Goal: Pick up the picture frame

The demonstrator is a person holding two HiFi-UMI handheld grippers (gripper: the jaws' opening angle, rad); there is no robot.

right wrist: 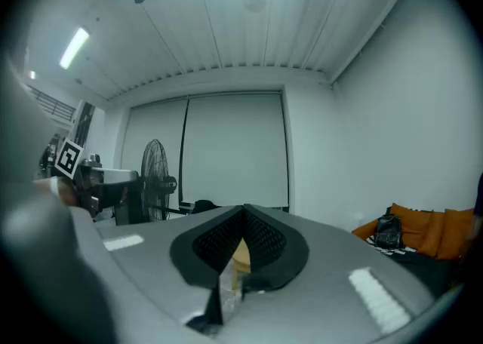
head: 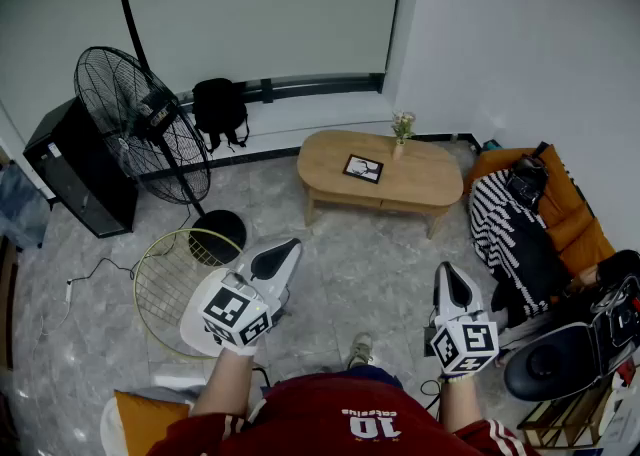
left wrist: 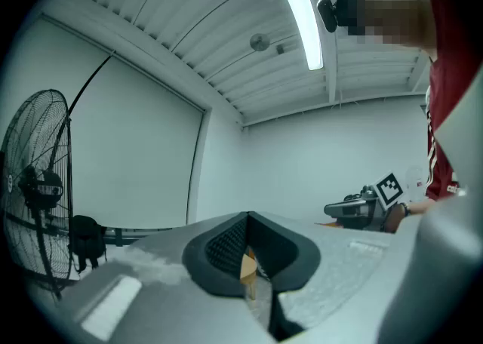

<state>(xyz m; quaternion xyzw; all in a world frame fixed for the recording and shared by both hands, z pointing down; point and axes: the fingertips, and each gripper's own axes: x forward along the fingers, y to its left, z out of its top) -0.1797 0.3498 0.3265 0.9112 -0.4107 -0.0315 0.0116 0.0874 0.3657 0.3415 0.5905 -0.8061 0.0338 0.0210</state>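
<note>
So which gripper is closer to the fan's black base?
Left. The left gripper hangs just right of the fan base in the head view; the right gripper is far across the floor, nearer the sofa.

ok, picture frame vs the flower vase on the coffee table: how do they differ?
Pose: the picture frame lies flat, face up; the flower vase stands upright.
Shape: the frame is a flat, dark-edged square; the vase is small and narrow, with pale blooms on top.
Place: the frame sits near the tabletop's middle; the vase stands beside it, nearer the far edge.
Shared: both rest on the oval wooden table.
</note>
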